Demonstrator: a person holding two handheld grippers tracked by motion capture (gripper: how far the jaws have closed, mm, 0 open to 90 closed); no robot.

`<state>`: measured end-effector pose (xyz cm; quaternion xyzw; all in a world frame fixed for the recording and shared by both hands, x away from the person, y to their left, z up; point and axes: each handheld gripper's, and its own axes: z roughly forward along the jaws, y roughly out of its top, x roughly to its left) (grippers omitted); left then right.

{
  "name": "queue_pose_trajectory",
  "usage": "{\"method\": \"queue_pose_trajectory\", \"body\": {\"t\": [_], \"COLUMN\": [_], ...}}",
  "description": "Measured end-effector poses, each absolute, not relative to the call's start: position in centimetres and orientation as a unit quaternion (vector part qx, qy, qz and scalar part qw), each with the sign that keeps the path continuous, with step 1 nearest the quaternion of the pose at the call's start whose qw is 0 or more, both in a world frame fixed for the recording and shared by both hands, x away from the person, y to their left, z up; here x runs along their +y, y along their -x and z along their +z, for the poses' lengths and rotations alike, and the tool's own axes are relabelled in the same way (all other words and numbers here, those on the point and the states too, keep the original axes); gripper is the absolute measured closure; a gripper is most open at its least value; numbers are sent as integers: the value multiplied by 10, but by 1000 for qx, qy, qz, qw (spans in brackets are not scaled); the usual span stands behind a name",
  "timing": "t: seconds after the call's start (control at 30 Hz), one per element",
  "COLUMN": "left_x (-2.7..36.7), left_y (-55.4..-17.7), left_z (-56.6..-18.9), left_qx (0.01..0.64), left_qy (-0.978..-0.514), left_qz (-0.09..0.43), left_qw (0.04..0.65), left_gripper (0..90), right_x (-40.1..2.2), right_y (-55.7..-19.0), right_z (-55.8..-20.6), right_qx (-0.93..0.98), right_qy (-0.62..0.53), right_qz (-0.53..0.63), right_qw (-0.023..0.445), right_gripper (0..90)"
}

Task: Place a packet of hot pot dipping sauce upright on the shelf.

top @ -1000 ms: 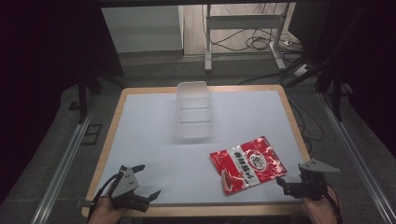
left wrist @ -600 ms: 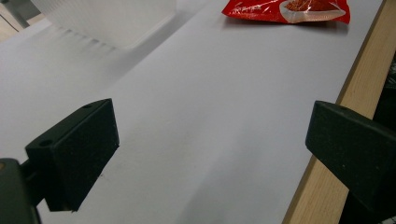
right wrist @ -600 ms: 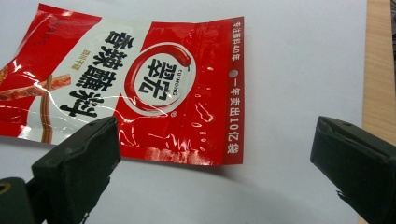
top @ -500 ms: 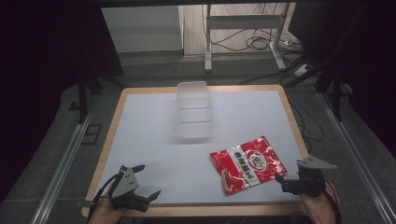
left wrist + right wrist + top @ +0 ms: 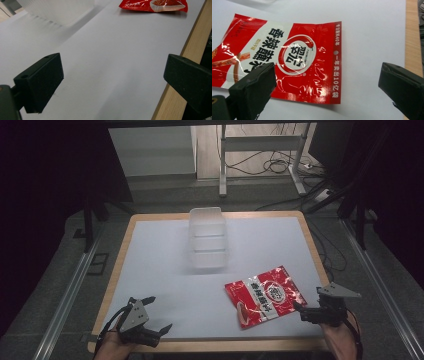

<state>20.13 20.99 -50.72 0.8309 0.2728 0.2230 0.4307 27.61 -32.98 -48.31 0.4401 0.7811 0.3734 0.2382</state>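
So the red snack pouch (image 5: 266, 295) is lying flat on the white table (image 5: 165, 270), down around 5 o'clock from the table's middle, and the clear plastic bin (image 5: 207, 237) sits toward 12 o'clock, well apart from it. The right gripper (image 5: 306, 310) is just beside the pouch's right edge with its jaws spread wide, nothing between them. The left gripper (image 5: 154, 320) sits over at 7 o'clock, jaws also wide apart and empty.

My read on the pouch: glossy film with wrinkles and glare all over it, so probably light, floppy and a bit slick. It'll likely sag or fold if you pinch one corner. In the right gripper view the sealed end strip with the small round hole (image 5: 336, 53) looks like the flattest, stiffest bit, and it's the edge nearest the jaws. I'd grab there, low and square, since the film lies so flat on the table that getting a jaw under it could be fiddly.
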Motion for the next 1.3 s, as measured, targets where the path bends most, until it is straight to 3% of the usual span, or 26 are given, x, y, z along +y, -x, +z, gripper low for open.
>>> {"method": "queue_pose_trajectory", "body": {"t": [1.07,1.3], "left_x": [210,210], "left_y": [-202,-201], "left_z": [-507,-507], "left_qx": [273,271], "left_qy": [-830,-831], "left_qz": [223,222], "left_qw": [432,432], "left_gripper": [25,25], "right_x": [-313,-309], "right_y": [-309,-322], "right_z": [-492,-499], "right_qx": [794,805], "right_qy": [-426,-427], "right_qz": [369,357], "right_qw": [226,205], "right_gripper": [19,19]}}
